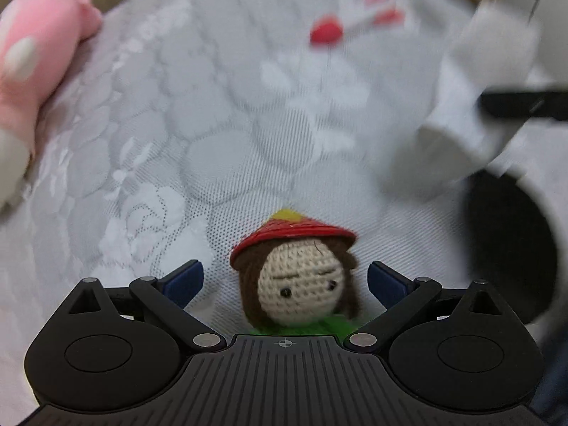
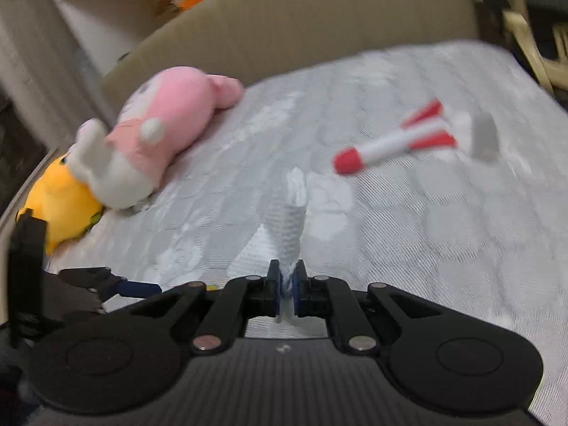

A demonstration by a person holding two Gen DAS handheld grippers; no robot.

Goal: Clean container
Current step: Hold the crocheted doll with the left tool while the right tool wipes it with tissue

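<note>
Mattress (image 2: 390, 248), white quilted, fills both wrist views; beige headboard (image 2: 301, 17) behind it at 12 o'clock in the right view.

Left gripper (image 1: 285, 280): blue-padded fingers (image 1: 183, 282) spread wide apart, pointing steeply down. Crochet doll (image 1: 301, 277) with red hat, brown hair and green body sits between them; pads not touching it on either side.

Right gripper (image 2: 287, 284): fingers drawn together, clamped on a twisted white cloth (image 2: 289, 223) that stands up from the pinch toward 12 o'clock. In the left view the same cloth shows only as a blurred white mass at 2 o'clock.

Other items on mattress, right view:
- Toy rocket (image 2: 397, 142), white with red nose and fins, at 2 o'clock, lying flat, well apart from the cloth. Left view has it at 1 o'clock, blurred.
- Pink plush (image 2: 167, 124) at 10 o'clock, lying on its side by the headboard.
- Yellow plush (image 2: 60, 198) at 9 o'clock, touching the pink one.
- Part of the left gripper at 8 o'clock.

Container: cannot identify one in either view. Dark rounded shape (image 1: 511, 248) at 4 o'clock in the left view; cannot tell what it is.
</note>
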